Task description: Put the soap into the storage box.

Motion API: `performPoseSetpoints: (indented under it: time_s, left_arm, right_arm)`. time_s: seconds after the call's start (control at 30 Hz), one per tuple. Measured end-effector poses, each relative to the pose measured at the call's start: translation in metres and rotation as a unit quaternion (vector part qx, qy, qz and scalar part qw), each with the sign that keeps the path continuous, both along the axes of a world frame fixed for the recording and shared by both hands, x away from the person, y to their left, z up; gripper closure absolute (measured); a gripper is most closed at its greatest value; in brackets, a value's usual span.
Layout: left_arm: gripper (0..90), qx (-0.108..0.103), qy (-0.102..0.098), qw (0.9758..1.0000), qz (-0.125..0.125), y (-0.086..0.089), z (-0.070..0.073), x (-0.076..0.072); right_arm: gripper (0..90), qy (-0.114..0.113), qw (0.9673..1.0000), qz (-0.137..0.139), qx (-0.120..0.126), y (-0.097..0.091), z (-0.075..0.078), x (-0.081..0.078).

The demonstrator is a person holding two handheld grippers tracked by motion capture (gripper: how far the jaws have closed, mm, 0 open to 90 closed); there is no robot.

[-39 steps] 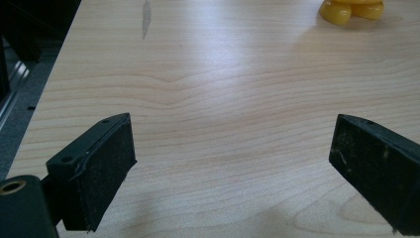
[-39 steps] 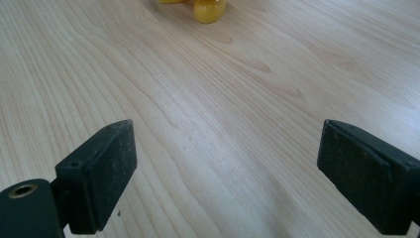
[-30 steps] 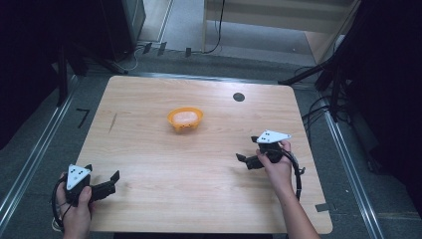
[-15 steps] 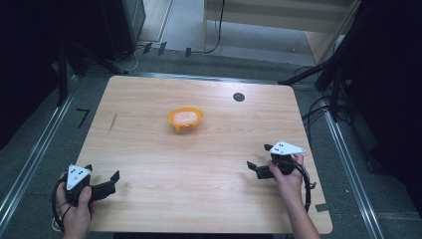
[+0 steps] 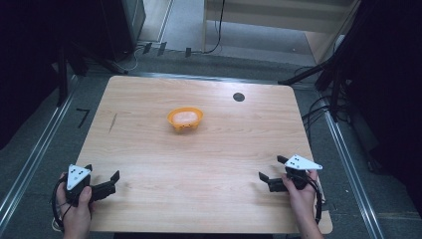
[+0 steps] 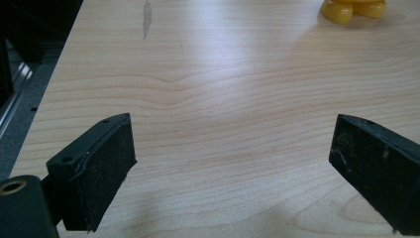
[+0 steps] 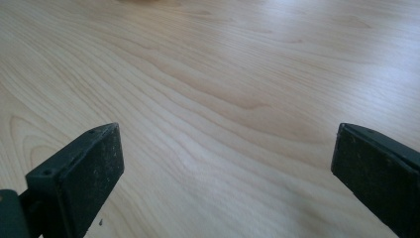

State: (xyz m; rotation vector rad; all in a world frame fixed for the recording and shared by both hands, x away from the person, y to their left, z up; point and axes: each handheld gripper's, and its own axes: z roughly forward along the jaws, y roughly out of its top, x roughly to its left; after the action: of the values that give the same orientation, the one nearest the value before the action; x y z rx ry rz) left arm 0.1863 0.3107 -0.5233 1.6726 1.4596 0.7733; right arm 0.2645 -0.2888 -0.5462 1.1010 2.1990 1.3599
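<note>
While both claws, left claw (image 5: 110, 183) and right claw (image 5: 272, 173), have spread, empty jaws, the orange plastic bowl (image 5: 185, 119) sits untouched, well ahead of them on the wooden worktop (image 5: 209, 164); grasping remains.

No legible text, labels or numbers – table, bowl unmarked

Bare wooden table (image 5: 199, 169) lies open between both near corners. The orange bowl (image 5: 185, 119) at mid-table is the one obstacle, well apart from either hand.
</note>
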Motion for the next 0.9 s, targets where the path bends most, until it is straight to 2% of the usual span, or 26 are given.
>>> performPoseSetpoints:
  time_s: [0.17, 0.43, 0.57, 0.67, 0.77, 0.9]
  left_arm:
    - [4.3, -0.003, 0.000, 1.0000, -0.001, 0.000, 0.000, 0.000]
    - [4.2, -0.003, 0.000, 1.0000, -0.002, 0.001, 0.000, 0.000]
    - [4.2, 0.000, -0.001, 1.0000, -0.003, 0.000, 0.000, 0.000]
    - [4.2, -0.009, -0.005, 1.0000, 0.000, 0.001, 0.000, -0.001]
    - [4.2, -0.016, -0.004, 0.9999, 0.001, 0.003, 0.000, -0.001]
    - [4.2, -0.013, -0.003, 0.9999, -0.004, 0.003, 0.000, -0.001]
  right_arm:
    - [0.0, -0.009, 0.9999, -0.012, 0.002, -0.016, -0.002, -0.016]
    - [0.0, -0.014, 0.9983, -0.050, 0.028, -0.048, -0.003, -0.041]
    - [0.0, -0.020, 0.9974, -0.064, 0.025, -0.060, -0.003, -0.051]
    - [0.0, -0.024, 0.9964, -0.075, 0.032, -0.070, -0.004, -0.057]
    - [0.0, -0.028, 0.9951, -0.091, 0.027, -0.079, -0.004, -0.064]
    - [0.0, -0.035, 0.9935, -0.104, 0.032, -0.087, -0.004, -0.072]
